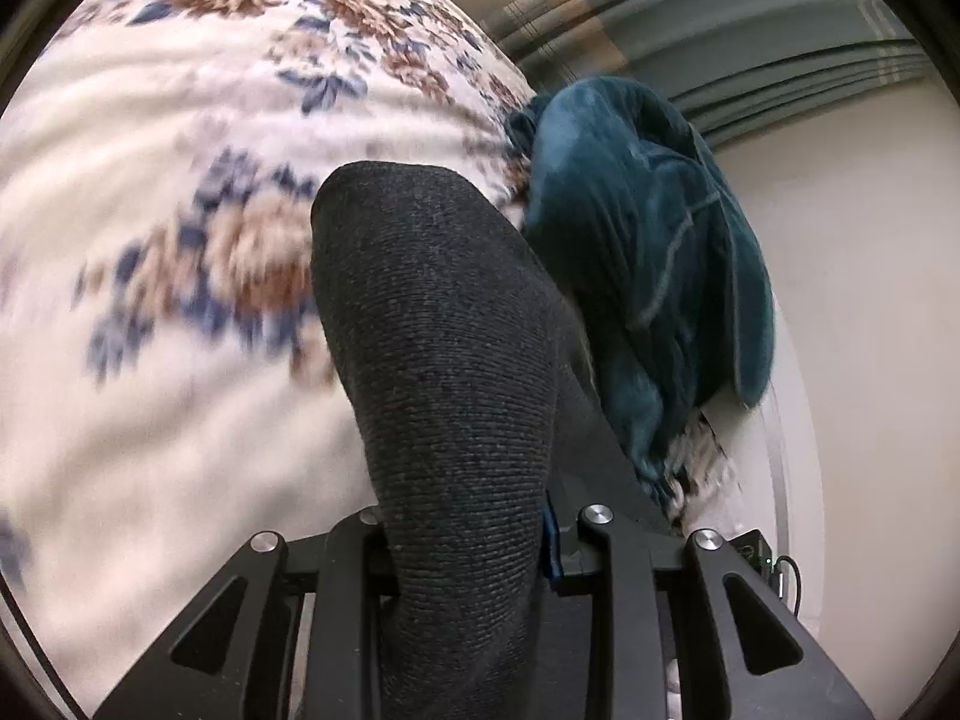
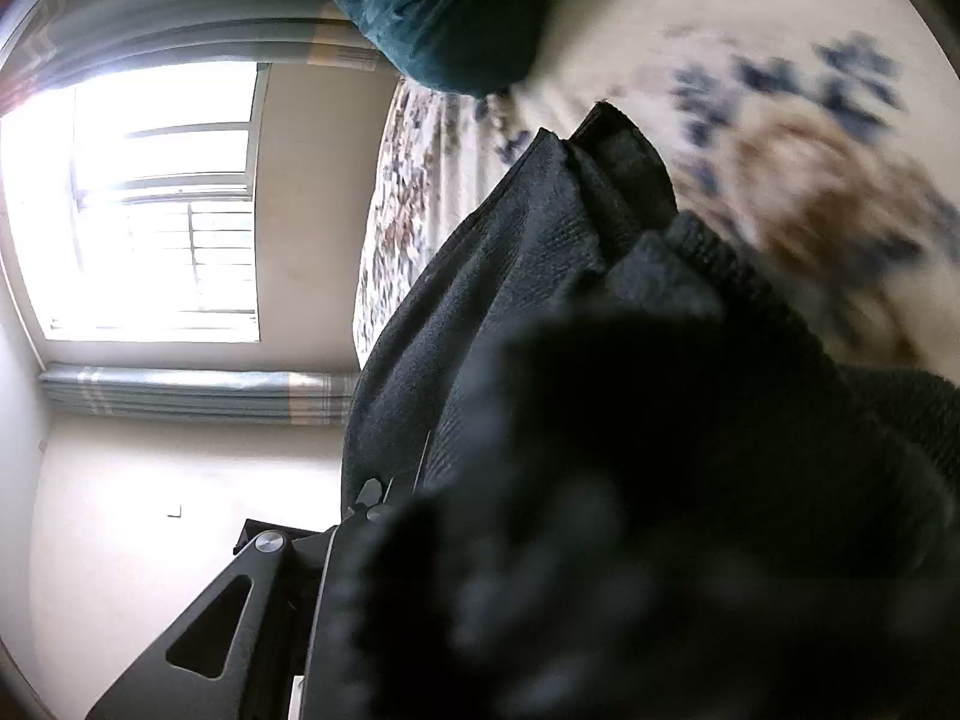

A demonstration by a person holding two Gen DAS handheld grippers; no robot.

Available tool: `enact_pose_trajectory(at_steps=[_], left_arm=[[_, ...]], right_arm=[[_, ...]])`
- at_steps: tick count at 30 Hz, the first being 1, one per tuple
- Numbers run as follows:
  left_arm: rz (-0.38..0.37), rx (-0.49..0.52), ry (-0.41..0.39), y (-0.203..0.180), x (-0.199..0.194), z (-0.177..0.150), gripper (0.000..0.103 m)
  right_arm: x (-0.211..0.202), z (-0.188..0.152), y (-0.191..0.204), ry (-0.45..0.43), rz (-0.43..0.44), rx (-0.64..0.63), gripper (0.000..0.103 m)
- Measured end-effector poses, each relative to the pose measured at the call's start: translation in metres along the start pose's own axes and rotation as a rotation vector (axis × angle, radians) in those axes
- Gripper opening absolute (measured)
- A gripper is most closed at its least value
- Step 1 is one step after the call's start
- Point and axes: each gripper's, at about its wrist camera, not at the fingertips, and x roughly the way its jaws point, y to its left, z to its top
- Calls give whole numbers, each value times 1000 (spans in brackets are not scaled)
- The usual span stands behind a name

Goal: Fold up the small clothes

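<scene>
A dark grey knitted garment (image 1: pixel 444 372) runs up from between my left gripper's jaws and drapes forward over the floral blanket (image 1: pixel 150 192). My left gripper (image 1: pixel 468 540) is shut on it; the fingertips are hidden by the cloth. In the right wrist view the same dark grey garment (image 2: pixel 600 420) covers most of the lens and my right gripper (image 2: pixel 540 540), whose fingertips are hidden. Only the left linkage arm of the right gripper shows. The cloth bunches close to the camera and is blurred.
A teal fleece garment (image 1: pixel 648 240) lies heaped at the blanket's edge, also in the right wrist view (image 2: pixel 432 18). Beyond are a cream wall (image 1: pixel 852 240), grey-blue curtains (image 1: pixel 720 18) and a bright window (image 2: pixel 150 204).
</scene>
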Motion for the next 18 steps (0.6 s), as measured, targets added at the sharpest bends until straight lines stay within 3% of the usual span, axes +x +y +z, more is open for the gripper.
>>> enact_pose_trajectory(at_steps=[7, 13, 16, 18], left_arm=[[64, 12, 19, 50, 55, 85, 24], [149, -60, 125, 102, 88, 87, 32], [169, -94, 128, 108, 81, 77, 48], [216, -78, 121, 103, 72, 69, 58]], right_arm=[[117, 75, 13, -1, -15, -25, 22], [175, 104, -4, 24, -72, -21, 22], [173, 98, -22, 53, -150, -11, 30], [163, 93, -37, 85, -227, -6, 49]])
